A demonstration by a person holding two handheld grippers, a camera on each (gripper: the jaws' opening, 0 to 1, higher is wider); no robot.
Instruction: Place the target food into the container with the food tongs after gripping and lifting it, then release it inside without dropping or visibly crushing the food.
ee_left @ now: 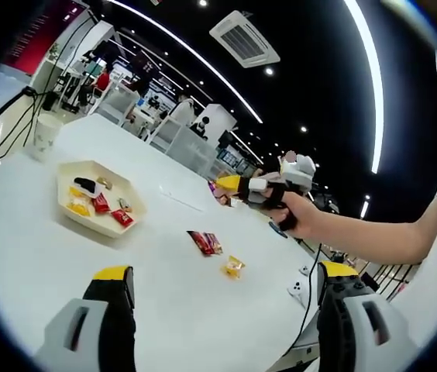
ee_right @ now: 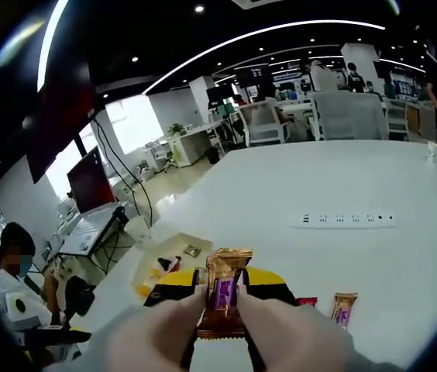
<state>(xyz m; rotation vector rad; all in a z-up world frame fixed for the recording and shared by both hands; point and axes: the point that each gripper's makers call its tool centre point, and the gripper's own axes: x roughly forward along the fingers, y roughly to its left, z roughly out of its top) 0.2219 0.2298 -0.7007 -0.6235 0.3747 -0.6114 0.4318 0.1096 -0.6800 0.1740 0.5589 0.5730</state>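
A cream hexagonal tray (ee_left: 129, 208) sits on the white table and holds several small wrapped snacks. Above the table, a person's hand carries my right gripper (ee_left: 232, 186), which is shut on a gold-brown snack packet (ee_left: 220, 194). In the right gripper view that packet (ee_right: 221, 298) stands upright between the shut jaws of the right gripper (ee_right: 222, 288), with the tray (ee_right: 147, 273) behind it to the left. My left gripper (ee_left: 226, 271) is open, its jaws wide apart over bare table. A red packet (ee_left: 204, 242) and a small orange sweet (ee_left: 233, 266) lie loose on the table.
A paper cup (ee_left: 46, 132) stands at the far left table edge beside cables. A white power strip (ee_right: 346, 220) lies across the table. The loose red packet (ee_right: 307, 301) and orange sweet (ee_right: 344, 308) lie right of the jaws. A person (ee_right: 17, 279) sits at left.
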